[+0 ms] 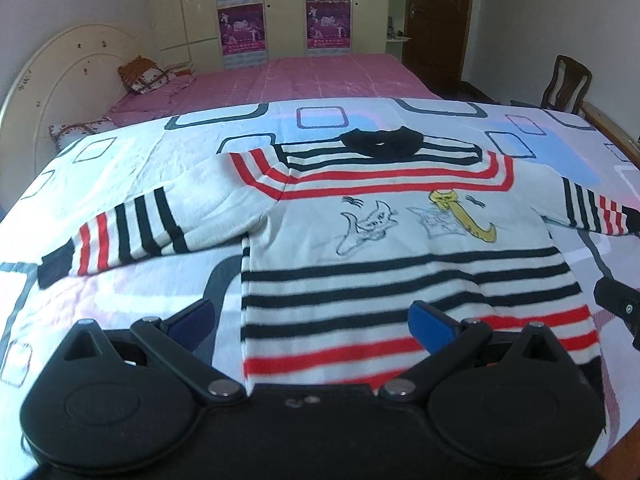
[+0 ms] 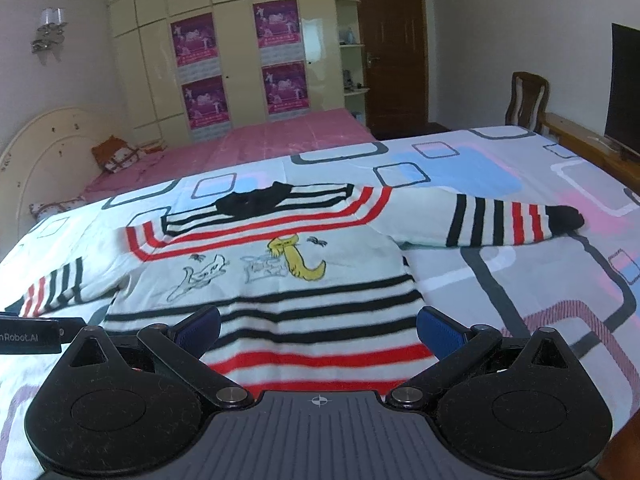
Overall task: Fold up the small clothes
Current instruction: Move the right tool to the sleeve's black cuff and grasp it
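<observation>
The striped sweater [image 1: 360, 232] lies flat and face up on the patterned bedsheet [image 1: 120, 160], straight ahead of both tools, with its hem nearest them and its black collar [image 1: 380, 142] farthest away, so its long axis from hem to collar runs directly away from the person while the sleeves stretch out crosswise. The left hand-held gripper [image 1: 310, 322] hovers over the hem's left half with its blue pads spread wide, one pad outside the sweater's left edge and the other above the striped body; it pinches nothing. The right hand-held gripper [image 2: 320, 330] is likewise spread wide and empty, sitting over the hem's right half, its right pad close to the sweater's right edge. The left sleeve [image 1: 132, 232] reaches out to the left of the left tool, and the right sleeve [image 2: 512, 224] extends to the right, ending in a black cuff well off to the side of the right tool. Each tool is therefore nearer its own side's sleeve and hem corner, and I judge the first fold will turn on that: either side can be brought inward across the body's long axis, or the hem lifted toward the collar. No containers are in view; the sweater is the only garment showing on the bed.
</observation>
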A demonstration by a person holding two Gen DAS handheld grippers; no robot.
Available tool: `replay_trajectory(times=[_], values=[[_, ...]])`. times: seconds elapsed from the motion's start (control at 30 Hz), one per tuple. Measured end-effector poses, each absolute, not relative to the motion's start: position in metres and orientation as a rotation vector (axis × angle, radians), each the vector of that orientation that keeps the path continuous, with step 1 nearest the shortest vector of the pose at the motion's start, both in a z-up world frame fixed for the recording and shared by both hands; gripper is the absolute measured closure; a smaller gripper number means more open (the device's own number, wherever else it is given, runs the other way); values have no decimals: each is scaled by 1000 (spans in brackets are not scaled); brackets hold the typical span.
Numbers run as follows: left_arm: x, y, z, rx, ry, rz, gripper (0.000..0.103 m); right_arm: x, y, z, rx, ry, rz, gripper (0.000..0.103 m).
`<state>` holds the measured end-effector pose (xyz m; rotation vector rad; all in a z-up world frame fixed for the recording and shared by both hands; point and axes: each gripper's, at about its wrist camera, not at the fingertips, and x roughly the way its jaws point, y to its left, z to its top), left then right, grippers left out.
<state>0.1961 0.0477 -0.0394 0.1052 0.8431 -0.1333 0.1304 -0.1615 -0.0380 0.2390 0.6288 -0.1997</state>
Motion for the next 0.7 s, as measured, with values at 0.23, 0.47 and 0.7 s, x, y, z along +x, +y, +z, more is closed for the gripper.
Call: replay_trajectory(times=[0.23,0.47,0.7], values=[[237,55,-48,92,839,-163,0,165,-158,-43,248,628,-250,0],[265,39,-60,79,863,-156,2,185,-178,-49,247,633,-260,0],[286,-1,-72,85,867,-84,3,210,-235,-68,245,652,-244,1]])
